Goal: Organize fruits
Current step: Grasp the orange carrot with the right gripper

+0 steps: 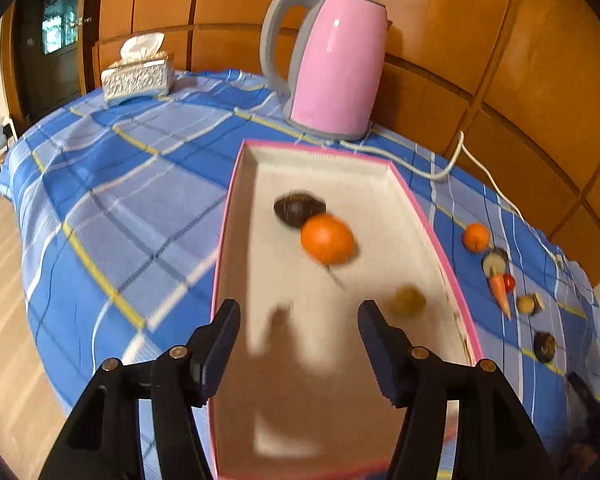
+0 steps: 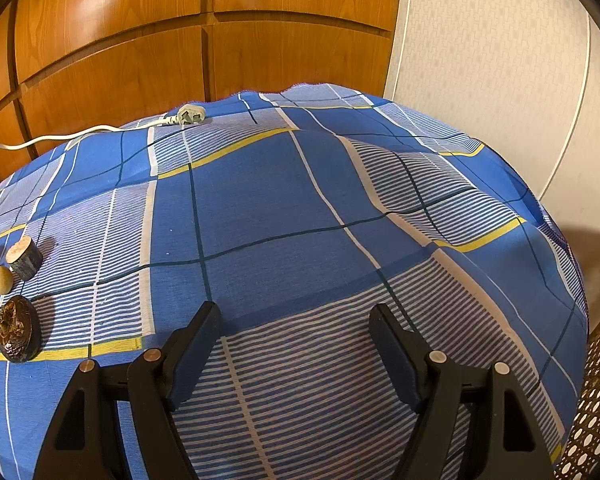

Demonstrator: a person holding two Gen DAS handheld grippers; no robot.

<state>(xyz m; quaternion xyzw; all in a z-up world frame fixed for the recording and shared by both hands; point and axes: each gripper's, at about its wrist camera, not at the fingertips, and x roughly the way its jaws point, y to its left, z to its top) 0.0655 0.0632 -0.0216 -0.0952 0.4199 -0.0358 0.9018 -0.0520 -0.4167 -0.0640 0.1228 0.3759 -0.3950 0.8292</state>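
The left tool (image 1: 298,312) stood with its black jaws apart and nothing between them, hovering over the near end of the shallow pink-rimmed cardboard box (image 1: 440,232), probably because the blurred round orange fruit (image 1: 327,239) ahead of it was meant to lie loose inside. Beyond the orange fruit sat a dark brown oval fruit (image 1: 298,209), and just right of the tool a small yellowish fruit (image 1: 409,300). The right tool (image 2: 294,322) hung apart and empty over the blue plaid-clothed desk (image 2: 260,200), seemingly waiting, with another dark wrinkled fruit (image 2: 17,329) off to its left.

Glossy plastic kettle (image 1: 332,64), checked cloth tablecloth (image 2: 260,200), polished wood panelling (image 2: 112,40)
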